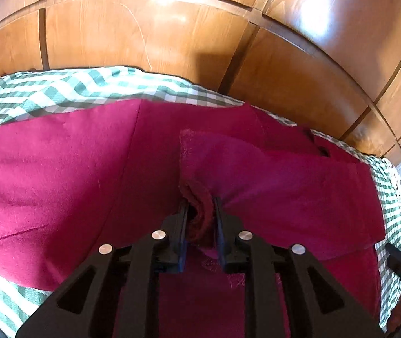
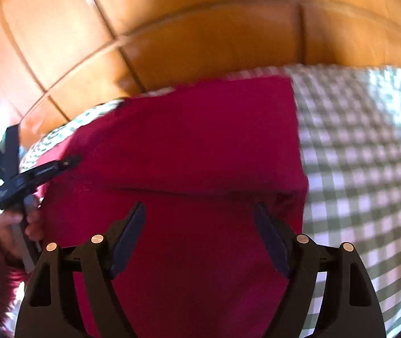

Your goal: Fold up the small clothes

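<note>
My left gripper (image 1: 200, 205) is pinched on a bunched edge of the crimson soft-knit garment (image 1: 59, 174), which fills the centre of both frames on the green-and-white checked cloth (image 2: 355, 155). My right gripper (image 2: 200, 225) hangs wide open over the garment, nothing between the jaws. I'd carry the pinched edge low and flat across and only release once the edges line up, or the fold will likely bunch.
</note>
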### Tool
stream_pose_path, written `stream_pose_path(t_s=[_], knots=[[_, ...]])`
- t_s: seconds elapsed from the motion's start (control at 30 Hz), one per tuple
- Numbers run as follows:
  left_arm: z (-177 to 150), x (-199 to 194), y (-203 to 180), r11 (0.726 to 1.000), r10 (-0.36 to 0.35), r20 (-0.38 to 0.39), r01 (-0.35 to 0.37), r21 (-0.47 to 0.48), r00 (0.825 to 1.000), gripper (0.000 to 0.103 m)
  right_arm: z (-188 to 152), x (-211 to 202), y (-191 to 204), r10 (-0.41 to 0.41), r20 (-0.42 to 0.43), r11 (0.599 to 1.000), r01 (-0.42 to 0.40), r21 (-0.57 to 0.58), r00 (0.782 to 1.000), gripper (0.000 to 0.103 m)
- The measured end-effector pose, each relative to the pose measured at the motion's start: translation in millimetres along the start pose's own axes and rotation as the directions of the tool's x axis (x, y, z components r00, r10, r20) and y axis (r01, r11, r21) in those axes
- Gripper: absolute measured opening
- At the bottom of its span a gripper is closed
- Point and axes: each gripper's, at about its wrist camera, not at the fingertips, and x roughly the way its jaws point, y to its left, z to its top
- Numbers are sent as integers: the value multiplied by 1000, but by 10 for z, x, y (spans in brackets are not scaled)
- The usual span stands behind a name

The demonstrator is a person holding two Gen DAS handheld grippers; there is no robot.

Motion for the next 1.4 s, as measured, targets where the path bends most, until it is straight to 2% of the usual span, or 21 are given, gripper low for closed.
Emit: stream_pose_path(t_s=[0.03, 0.1, 0.2, 0.23, 0.27, 0.37, 0.57, 0.63, 0.7, 0.73, 0.83, 0.9, 1.03, 1.07, 1.13, 1.2, 1.23, 1.27, 1.3, 1.33, 1.4], knots=[[13, -23, 16, 1000, -5, 5, 5, -14, 1000, 21, 82, 10, 37, -22, 32, 1000, 23, -11, 999, 78], [3, -88, 86, 999, 14, 18, -13, -34, 1000, 28, 211, 195, 0, -62, 29, 998, 62, 21, 998, 78], [-32, -232, 210, 998, 34, 27, -33, -50, 999, 31, 200, 707, -104, -159, -102, 985, 164, 49, 982, 78], [-54, -308, 260, 998, 31, 35, -29, -60, 999, 36, 151, 787, -88, -179, -91, 983, 182, 29, 980, 81], [-79, -389, 320, 997, 34, 46, -31, -69, 998, 42, 113, 780, -35, -198, -50, 980, 198, 0, 979, 86], [-194, -596, 534, 993, 31, 49, -25, -114, 998, 45, 121, 724, 47, -238, -40, 971, 238, 7, 970, 87], [-582, -1010, 1030, 966, 19, 43, -7, -258, 999, 49, -157, 291, 335, -207, 51, 978, 207, -14, 977, 93], [-731, -1166, 1271, 947, 3, 58, 16, -322, 998, 49, -351, 267, 453, -207, 45, 976, 209, -65, 977, 94], [-845, -1295, 1470, 928, 28, 91, 8, -373, 995, 51, -464, 342, 555, -218, 25, 969, 219, -113, 976, 94], [-879, -1334, 1549, 920, 45, 101, -1, -392, 994, 58, -550, 405, 594, -226, -1, 965, 223, -141, 974, 99], [-983, -1590, 1993, 871, 154, 127, -74, -486, 980, 61, -644, 455, 641, -253, -11, 954, 247, -170, 967, 99], [-1023, -1705, 2270, 834, 195, 124, -98, -544, 973, 61, -641, 471, 612, -241, -23, 960, 235, -155, 970, 99], [-1117, -1880, 2895, 695, 263, 121, -101, -711, 957, 59, -608, 551, 555, -225, -40, 966, 218, -141, 973, 100], [-1140, -1898, 3060, 651, 267, 124, -84, -754, 956, 59, -602, 568, 538, -219, -44, 968, 212, -134, 975, 100], [-1170, -1906, 3329, 584, 258, 139, -40, -811, 956, 59, -605, 565, 537, -226, -42, 966, 218, -138, 973, 100], [-1165, -1888, 3478, 556, 252, 152, -15, -831, 956, 59, -596, 547, 555, -230, -36, 965, 223, -142, 973, 100], [-1157, -1874, 3518, 553, 252, 154, -12, -833, 955, 58, -590, 549, 567, -231, -36, 964, 223, -141, 972, 100], [-1110, -1840, 3557, 556, 256, 155, -14, -831, 954, 47, -589, 550, 570, -231, -36, 964, 224, -142, 972, 100], [-1035, -1777, 3595, 564, 258, 147, -25, -825, 955, 29, -590, 548, 578, -233, -36, 964, 225, -143, 972, 100], [-962, -1704, 3600, 590, 245, 122, -48, -806, 962, 6, -596, 547, 593, -235, -35, 963, 227, -145, 971, 100], [-887, -1717, 3590, 628, 266, 120, -78, -774, 956, 6, -600, 538, 595, -238, -34, 962, 231, -148, 971, 100]])
